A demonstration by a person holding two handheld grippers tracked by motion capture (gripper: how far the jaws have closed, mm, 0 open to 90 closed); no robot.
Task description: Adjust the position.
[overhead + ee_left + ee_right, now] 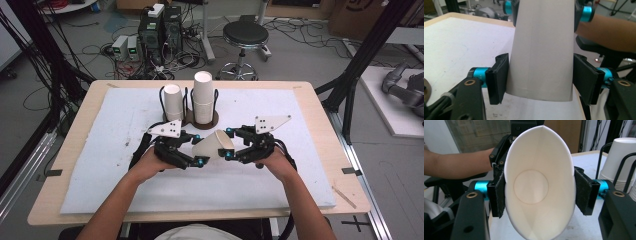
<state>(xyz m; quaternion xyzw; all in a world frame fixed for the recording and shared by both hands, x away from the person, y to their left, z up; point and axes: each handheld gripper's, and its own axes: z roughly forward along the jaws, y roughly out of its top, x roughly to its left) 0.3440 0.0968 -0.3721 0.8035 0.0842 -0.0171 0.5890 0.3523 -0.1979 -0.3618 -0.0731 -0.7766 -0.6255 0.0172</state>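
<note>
- Cup (214, 145) is lying on its side in the air between the two grippers, above the white mat (100, 165); base toward the left gripper (198, 149), mouth toward the right gripper (229, 144).
- Left gripper is clamping the cup near its base: in the left gripper view both pads are pressing the tapered wall (541, 50), jaws set narrow, cup (541, 50) running away from the camera.
- Right gripper is squeezing the rim: in the right gripper view the mouth (539, 182) is being pressed into a tall oval between the pads, jaws fairly wide apart, rim touching both.
- Step in hand, as I read it: a two-handed hold or handover of one cup, with the pull not yet made. Which hand is taking over I cannot tell.
- Next move likely calls for one gripper to ease off before the other carries the cup away; both pulling at once could crease the paper further.
- Holder (202, 120) is standing just beyond the gripper tips, with a short cup (172, 97) and a taller stack (203, 97) upright in its wire loops. The stack (621, 165) is also sitting close off the right gripper's side.
- Room: the holder is crowding the far side, so lifting before going forward looks wise. Mat on the near side and out to both flanks is lying bare, giving free swing.
- Table (320, 115) edges are sitting well apart from both hands; forearms are coming in from the near edge.
</note>
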